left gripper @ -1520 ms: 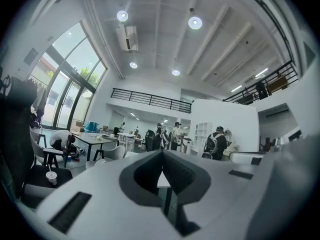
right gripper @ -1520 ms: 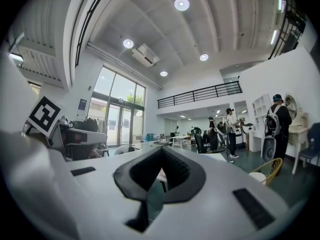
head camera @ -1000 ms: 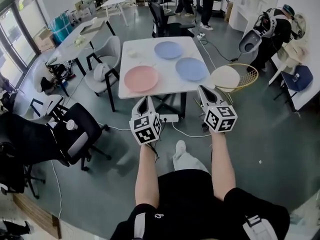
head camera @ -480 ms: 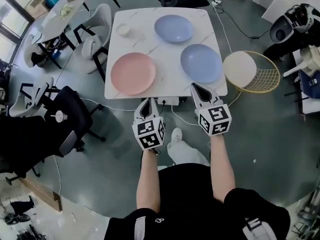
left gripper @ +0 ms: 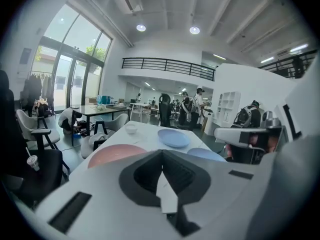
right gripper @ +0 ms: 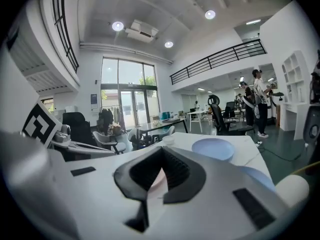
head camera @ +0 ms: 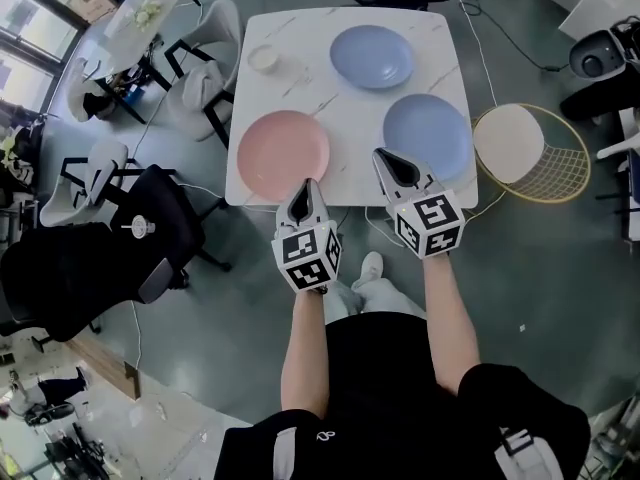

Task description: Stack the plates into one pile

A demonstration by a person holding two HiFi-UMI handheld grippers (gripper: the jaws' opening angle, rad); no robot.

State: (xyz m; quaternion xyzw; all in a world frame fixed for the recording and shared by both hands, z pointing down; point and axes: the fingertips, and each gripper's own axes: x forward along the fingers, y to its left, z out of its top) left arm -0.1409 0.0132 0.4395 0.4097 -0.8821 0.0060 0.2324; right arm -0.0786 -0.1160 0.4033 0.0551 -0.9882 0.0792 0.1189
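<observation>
Left hand-held gripper (head camera: 305, 184), right (head camera: 386, 156) moved to table (head camera: 310, 88); both closed, empty

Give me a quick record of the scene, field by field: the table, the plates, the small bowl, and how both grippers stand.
table: white marble-look top
plates: three, all lying apart, none stacked
pink plate: near left part of the table
far blue plate: far side
near blue plate: near right part
small white bowl: far left corner
left gripper: shut, empty, at the near edge by the pink plate
right gripper: shut, empty, beside the near blue plate
</observation>
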